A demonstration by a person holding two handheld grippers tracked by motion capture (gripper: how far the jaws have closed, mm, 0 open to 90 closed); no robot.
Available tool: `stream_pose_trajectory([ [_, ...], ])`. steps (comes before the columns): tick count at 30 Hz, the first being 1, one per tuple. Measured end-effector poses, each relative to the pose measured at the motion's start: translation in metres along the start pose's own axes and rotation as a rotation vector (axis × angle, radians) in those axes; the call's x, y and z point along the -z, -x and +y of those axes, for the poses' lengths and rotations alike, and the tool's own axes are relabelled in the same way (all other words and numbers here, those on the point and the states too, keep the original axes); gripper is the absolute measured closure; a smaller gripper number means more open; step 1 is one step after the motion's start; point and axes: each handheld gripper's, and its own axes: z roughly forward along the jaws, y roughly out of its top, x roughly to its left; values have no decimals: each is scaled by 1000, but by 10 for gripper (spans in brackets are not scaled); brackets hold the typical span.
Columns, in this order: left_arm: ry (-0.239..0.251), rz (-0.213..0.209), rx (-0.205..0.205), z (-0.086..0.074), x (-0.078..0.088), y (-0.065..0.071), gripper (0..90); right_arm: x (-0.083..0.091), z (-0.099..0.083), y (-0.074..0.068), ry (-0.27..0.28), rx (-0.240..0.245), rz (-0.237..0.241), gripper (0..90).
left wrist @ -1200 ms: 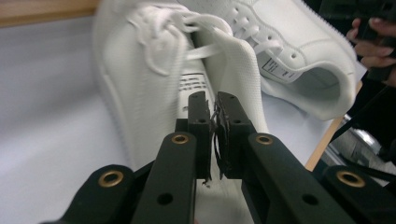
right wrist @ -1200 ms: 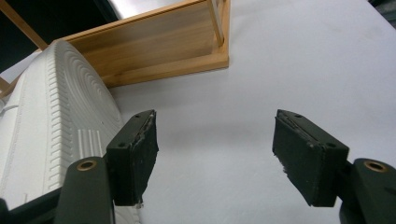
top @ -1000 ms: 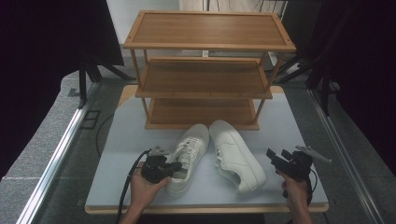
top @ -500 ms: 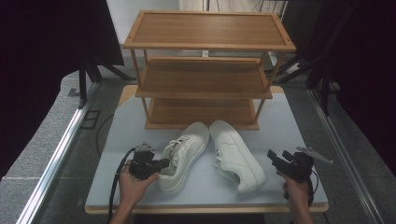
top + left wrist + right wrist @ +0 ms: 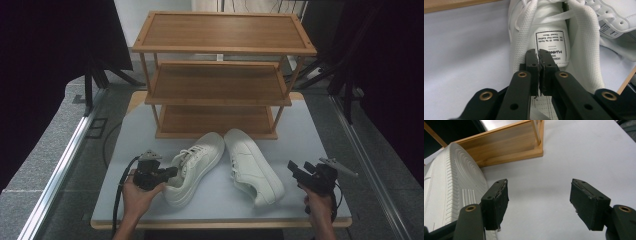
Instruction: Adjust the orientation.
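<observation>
While the left claw (image 5: 538, 56) pinches the heel of the left shoe (image 5: 192, 167) near the bench's (image 5: 320, 130) front edge, the right claw (image 5: 539, 205) stands spread; both shoes remain unshelved, rack (image 5: 220, 75) empty.

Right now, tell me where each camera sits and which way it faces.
High view: above the person's side, looking forward and down on the table, rack, both hands.
Left gripper view: rides the left gripper, shut at the heel of the left shoe.
Right gripper view: rides the open right gripper, beside the right shoe.
Shared: both shoes, rack.
</observation>
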Motion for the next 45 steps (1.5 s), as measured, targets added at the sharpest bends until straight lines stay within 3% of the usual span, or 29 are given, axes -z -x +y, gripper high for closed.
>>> stream_pose_trajectory([
  [5, 7, -14, 4, -1, 2, 0, 843, -1, 1, -1, 2, 0, 3, 306],
  [10, 69, -75, 23, 1, 16, -1, 798, -3, 0, -2, -3, 7, 5, 306],
  [14, 64, -67, 13, 1, 16, 1, 782, -3, 1, -2, 0, 7, 6, 306],
  [18, 68, -87, 11, 0, 17, 4, 769, -1, 2, -2, 4, 5, 6, 306],
  [19, 84, -110, 18, 1, 20, 5, 756, 0, 3, -2, 12, 5, 8, 306],
  [25, 138, -131, 31, 1, 30, 5, 702, 6, 6, -5, 39, 15, 21, 312],
  [29, 176, -116, 31, -1, 34, 4, 570, 15, 11, -14, 87, 63, 52, 333],
  [30, 188, -127, 37, -1, 34, 3, 542, 19, 12, -21, 102, 96, 73, 355],
  [33, 194, -131, 41, -1, 34, 1, 512, 23, 14, -27, 112, 136, 89, 375],
  [36, 196, -125, 42, -2, 32, 0, 497, 26, 15, -38, 110, 173, 132, 429],
  [37, 196, -121, 46, -3, 32, 0, 484, 29, 16, -46, 103, 199, 173, 476],
  [38, 196, -118, 47, -3, 31, -1, 484, 29, 16, -46, 103, 199, 173, 476],
  [39, 198, -111, 53, -4, 31, -2, 471, 32, 17, -56, 95, 231, 221, 524],
  [45, 193, -114, 58, -4, 28, -3, 438, 44, 13, -84, 60, 336, 308, 671],
])
